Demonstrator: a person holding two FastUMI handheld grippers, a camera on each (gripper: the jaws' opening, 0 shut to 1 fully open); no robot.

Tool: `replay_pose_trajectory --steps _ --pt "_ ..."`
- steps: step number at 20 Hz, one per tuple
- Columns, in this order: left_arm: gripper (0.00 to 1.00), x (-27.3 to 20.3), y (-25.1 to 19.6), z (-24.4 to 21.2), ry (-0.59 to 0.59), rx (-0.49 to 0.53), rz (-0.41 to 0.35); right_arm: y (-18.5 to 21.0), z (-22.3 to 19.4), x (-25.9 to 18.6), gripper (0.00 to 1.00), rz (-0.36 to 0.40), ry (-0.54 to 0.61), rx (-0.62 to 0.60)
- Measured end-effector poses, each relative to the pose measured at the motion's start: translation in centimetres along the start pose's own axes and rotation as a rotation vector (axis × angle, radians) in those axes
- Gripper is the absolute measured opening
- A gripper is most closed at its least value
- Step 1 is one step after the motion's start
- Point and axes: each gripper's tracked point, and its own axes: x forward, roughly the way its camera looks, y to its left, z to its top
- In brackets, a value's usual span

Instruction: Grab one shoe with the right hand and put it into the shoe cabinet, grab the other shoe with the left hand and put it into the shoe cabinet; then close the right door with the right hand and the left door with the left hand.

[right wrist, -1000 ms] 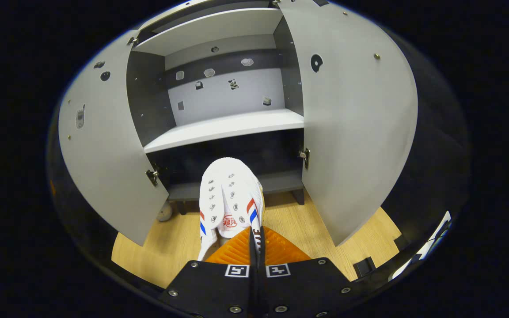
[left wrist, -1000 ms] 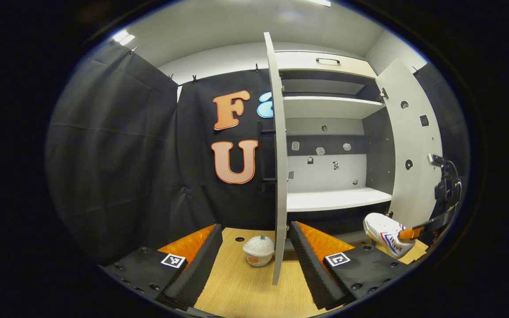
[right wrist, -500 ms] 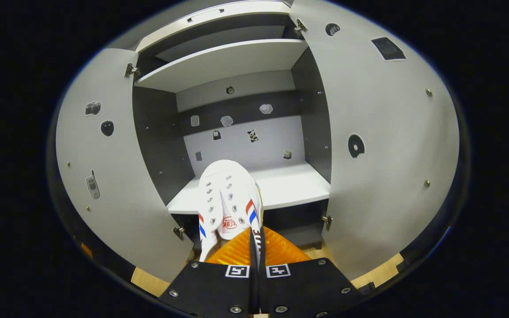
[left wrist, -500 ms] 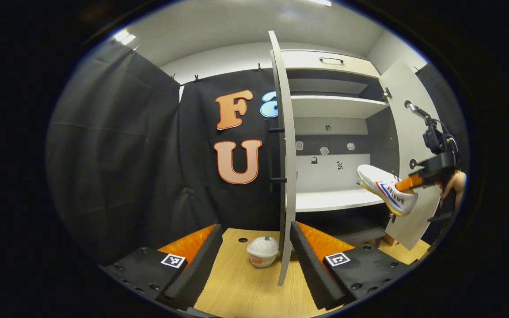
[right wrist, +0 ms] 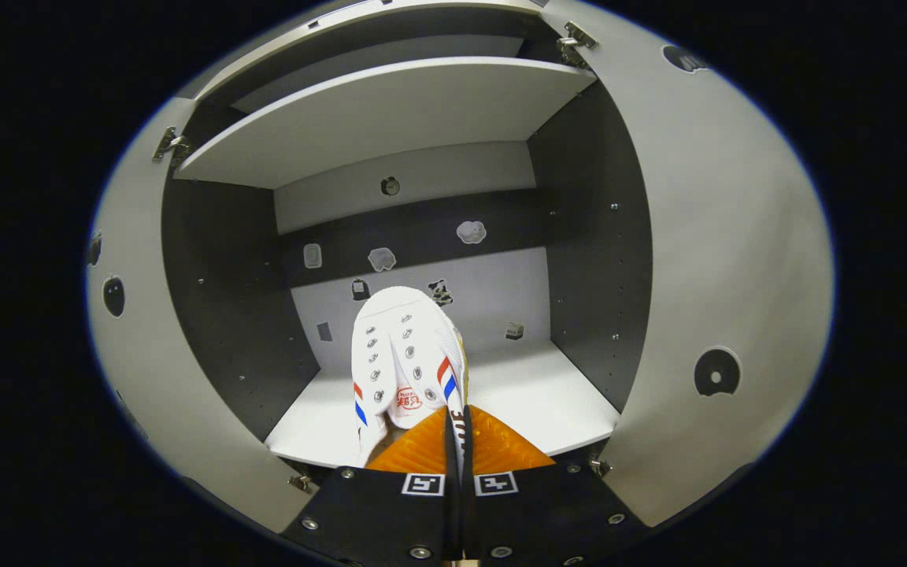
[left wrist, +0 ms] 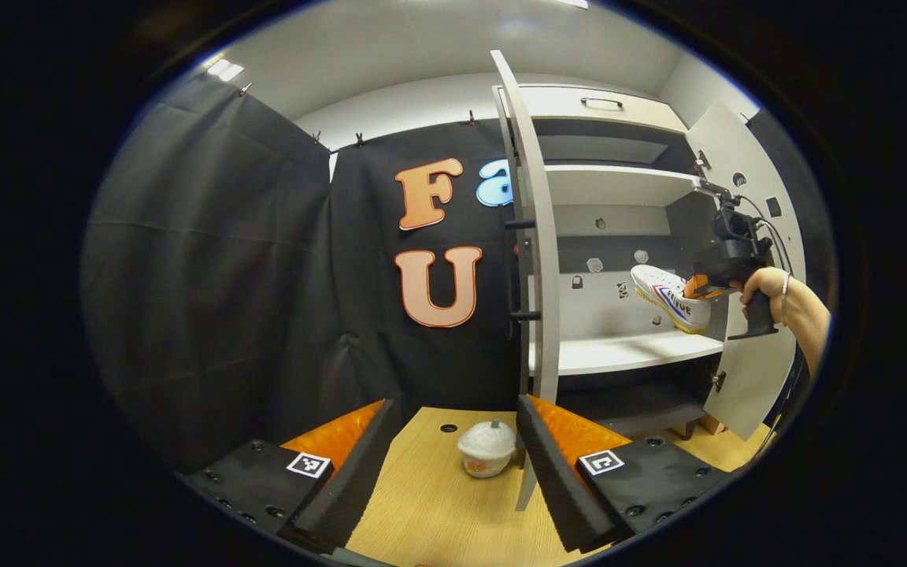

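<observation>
Since the earlier frame, my right claw (right wrist: 453,429) has lifted the shoe (right wrist: 405,358) to the shoe cabinet's shelf (right wrist: 532,386), pinching its heel. Left claw (left wrist: 453,465) waits spread. Next I judge: lower, then release.

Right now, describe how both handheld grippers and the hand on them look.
The left gripper has two wedge-shaped jaws with ribbed inner faces; each carries a square black-and-white marker tag and round screw heads. The right gripper has a dark pistol-style handle, a dark housing on top and thin cables looping behind. The hand on it wears a thin bracelet at the wrist.
</observation>
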Motion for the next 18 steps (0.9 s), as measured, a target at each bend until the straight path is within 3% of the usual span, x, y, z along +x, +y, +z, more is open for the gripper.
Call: replay_pose_trajectory --steps 7,14,16,17,18 --pt "0.99 0.5 1.5 -1.3 0.031 -0.004 0.053 -1.3 -2.7 9.8 0.0 -0.059 0.105 0.036" --pt "0.99 1.0 2.0 -1.7 0.046 -0.001 0.083 -2.0 -5.1 13.5 0.02 -0.096 0.159 0.026" --pt "0.99 1.0 1.6 -1.7 0.043 0.004 0.078 -1.5 -4.5 12.8 0.16 -0.082 0.138 0.031" --pt "0.99 1.0 1.4 -1.6 0.043 0.006 0.072 -1.6 -3.3 12.4 0.29 -0.087 0.091 0.021" --pt "0.99 0.9 1.0 -1.6 0.042 0.007 0.066 -1.5 -2.0 11.6 0.32 -0.085 0.047 0.015"
